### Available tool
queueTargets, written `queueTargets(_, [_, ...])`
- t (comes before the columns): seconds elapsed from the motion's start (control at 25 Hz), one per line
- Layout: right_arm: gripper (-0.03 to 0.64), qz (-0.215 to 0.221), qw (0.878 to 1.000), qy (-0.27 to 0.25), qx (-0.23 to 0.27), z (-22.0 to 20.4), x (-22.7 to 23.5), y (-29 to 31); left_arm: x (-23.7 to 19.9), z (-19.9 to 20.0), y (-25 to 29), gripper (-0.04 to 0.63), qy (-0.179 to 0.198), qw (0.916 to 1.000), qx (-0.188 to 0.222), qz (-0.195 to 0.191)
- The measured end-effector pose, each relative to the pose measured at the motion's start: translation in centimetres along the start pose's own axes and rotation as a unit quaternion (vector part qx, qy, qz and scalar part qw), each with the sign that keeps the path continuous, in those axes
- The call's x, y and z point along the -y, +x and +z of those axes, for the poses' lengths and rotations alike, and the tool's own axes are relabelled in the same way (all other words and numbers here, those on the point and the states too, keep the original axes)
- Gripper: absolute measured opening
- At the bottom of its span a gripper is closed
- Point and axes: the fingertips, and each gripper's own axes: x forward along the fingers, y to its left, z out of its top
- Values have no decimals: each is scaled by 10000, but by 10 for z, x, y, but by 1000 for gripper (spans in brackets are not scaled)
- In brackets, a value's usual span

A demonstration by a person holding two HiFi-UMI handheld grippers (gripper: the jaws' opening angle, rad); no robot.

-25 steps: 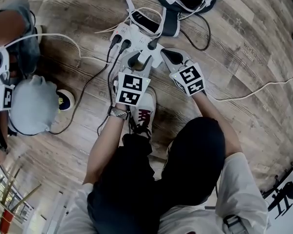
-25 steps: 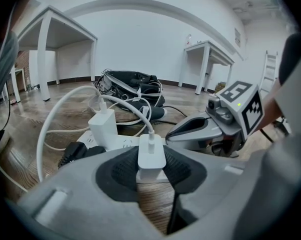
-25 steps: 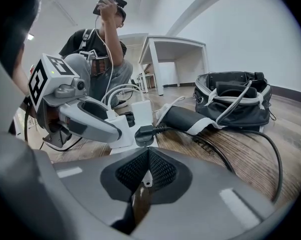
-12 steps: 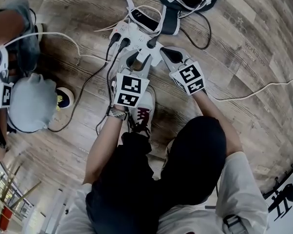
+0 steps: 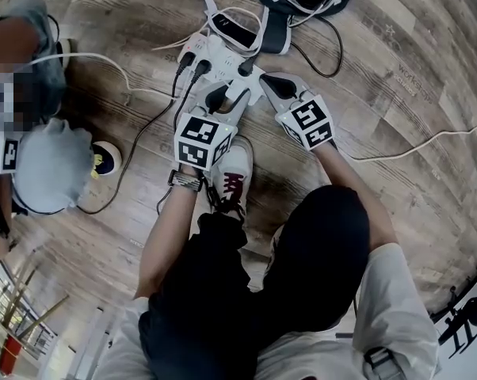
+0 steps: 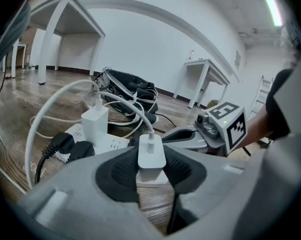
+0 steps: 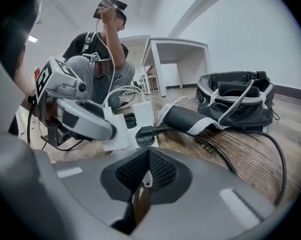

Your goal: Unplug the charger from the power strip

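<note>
Left gripper (image 5: 221, 101) clamps the white charger (image 6: 151, 151) between its pads, right at the near end of the power strip (image 6: 110, 144). Right gripper (image 7: 148, 170), jaws pressed together, points at that same end.

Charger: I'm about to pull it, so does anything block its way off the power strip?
Nothing visible does. The left gripper grips the charger; only its own cable leads off its top, and the other plugs stand clear of it.

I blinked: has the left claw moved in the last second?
Yes, slightly: the left claw has rolled and shifted leftward, away from the white shoe.
</note>
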Motion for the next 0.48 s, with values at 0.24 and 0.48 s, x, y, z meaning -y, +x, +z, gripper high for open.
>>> queueTargets(0.24, [2,-4,10000,47,31,1,0,0,-3,2,2,141,-250,9992,129,-268])
queueTargets(0.48, [2,27,10000,68,42,1,0,0,-7,6,5,144,-171,9991,205,-316])
